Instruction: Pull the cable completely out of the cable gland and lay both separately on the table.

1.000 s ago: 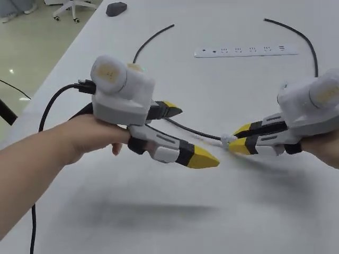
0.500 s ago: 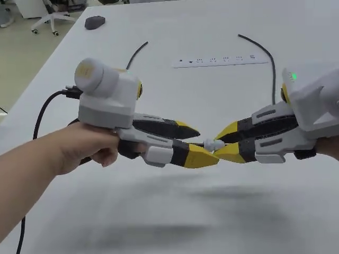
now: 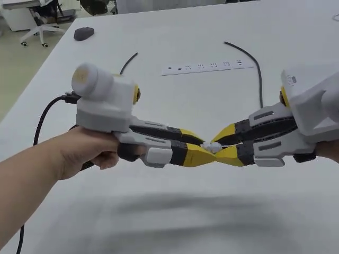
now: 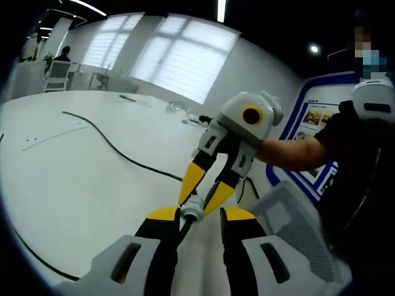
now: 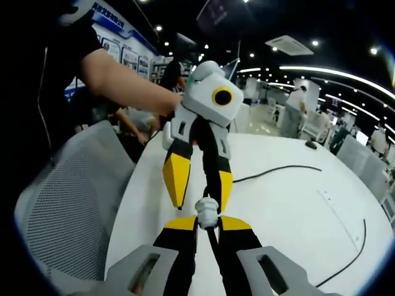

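cable gland (image 3: 211, 147) spans level between left gripper (image 3: 200, 149) and right gripper (image 3: 222, 148).

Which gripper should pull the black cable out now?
Probably the left. The left gripper has the black cable running between its open jaws, right behind the white cable gland. The right gripper is shut on the gland, so it can just hold.

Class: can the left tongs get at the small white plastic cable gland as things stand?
Probably yes: the small white plastic cable gland, held by the right tongs, sits before the left tongs, nothing between.
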